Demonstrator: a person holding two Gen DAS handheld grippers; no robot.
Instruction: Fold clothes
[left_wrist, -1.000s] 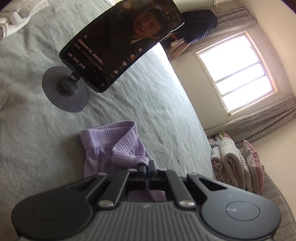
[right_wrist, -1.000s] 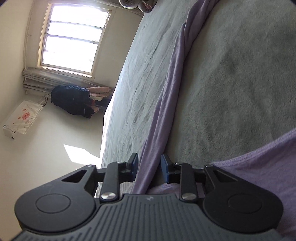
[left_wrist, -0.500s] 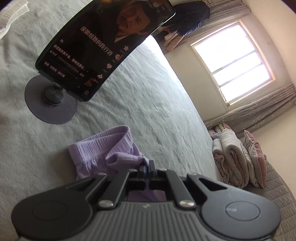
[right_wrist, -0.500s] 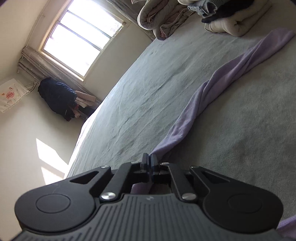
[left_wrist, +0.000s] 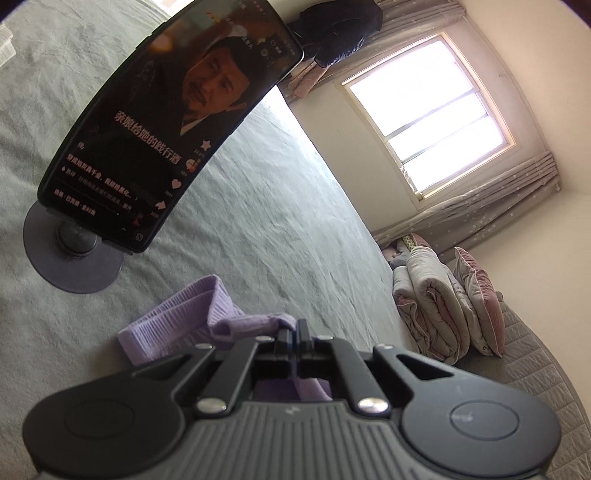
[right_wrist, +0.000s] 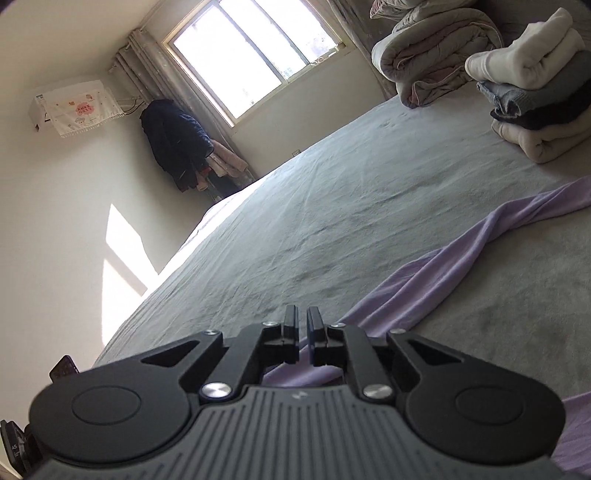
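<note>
The left tool (left_wrist: 293, 328) is pinched fully together on a fold of the lilac garment (left_wrist: 192, 314), gripping it at the ribbed waistband, which bunches up just in front of the fingers and drapes down onto the grey bed (left_wrist: 258, 206). Beyond the waistband, further from the tool, a phone (left_wrist: 166, 122) leans on a round-based stand (left_wrist: 74, 258) set on the bed, its screen lit with a video and captions. Past the far edge of the bed from the stand, a rolled quilt (left_wrist: 428, 302) and a pink cushion (left_wrist: 480, 299) lie below a bright window (left_wrist: 432, 114).

The right tool (right_wrist: 303, 325) shows a narrow slit between its fingers; its jaws have just been opening a little. The lilac garment (right_wrist: 461, 258) runs underneath and behind the fingers, but whether the pads catch any cloth cannot be told from the right wrist view. From this tool the garment stretches away as a long twisted band across the bed (right_wrist: 332, 206) towards a stack of folded clothes (right_wrist: 535, 96), which sits on the bed just beside a bundled duvet (right_wrist: 428, 48). Beside the window (right_wrist: 251, 55) on the wall side, a dark coat (right_wrist: 177, 136) hangs in the corner
</note>
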